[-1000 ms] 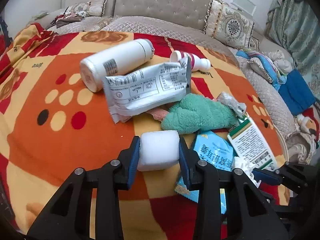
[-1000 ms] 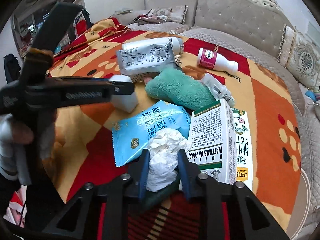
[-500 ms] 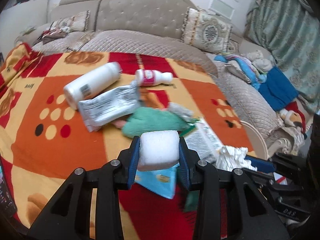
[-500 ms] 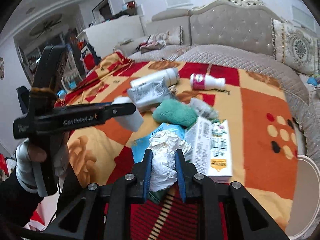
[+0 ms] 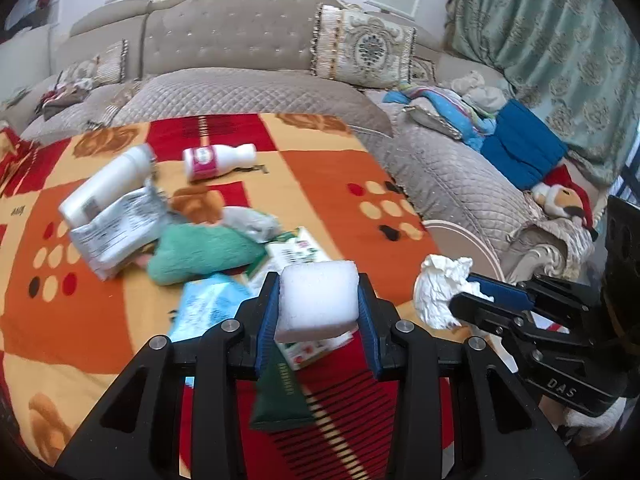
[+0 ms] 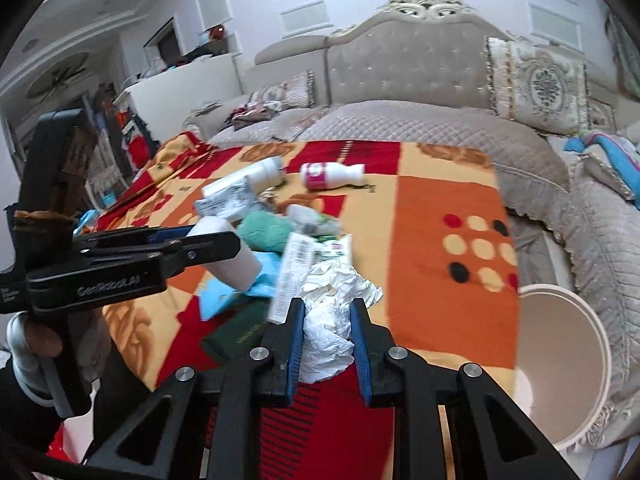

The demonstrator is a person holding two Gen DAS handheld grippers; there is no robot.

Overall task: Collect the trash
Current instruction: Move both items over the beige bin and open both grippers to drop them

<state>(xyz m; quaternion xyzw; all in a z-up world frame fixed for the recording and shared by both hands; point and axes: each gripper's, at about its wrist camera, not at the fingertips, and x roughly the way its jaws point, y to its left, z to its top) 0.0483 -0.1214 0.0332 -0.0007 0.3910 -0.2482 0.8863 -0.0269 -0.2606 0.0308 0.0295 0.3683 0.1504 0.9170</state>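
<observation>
Patterned blanket (image 5: 320, 184) over quilted sofa (image 5: 248, 92) — embroidered cushion (image 5: 362, 46), green curtain (image 5: 560, 52).

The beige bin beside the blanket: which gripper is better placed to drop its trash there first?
Probably the right gripper. It holds the crumpled tissue, and the beige bin lies at its right, while the left gripper with the white foam block is farther away.

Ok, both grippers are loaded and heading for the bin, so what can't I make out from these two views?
- Beige bin: right wrist view, its right and lower rim cut by the fisheye edge; bottom and contents unclear. Left wrist view shows only a rim arc.
- Blue packet and carton: print blurred by motion.
- Dark green packet: partly behind the left gripper holding the white foam block.
- Crumpled tissue: lower part hidden between the right gripper pads.
</observation>
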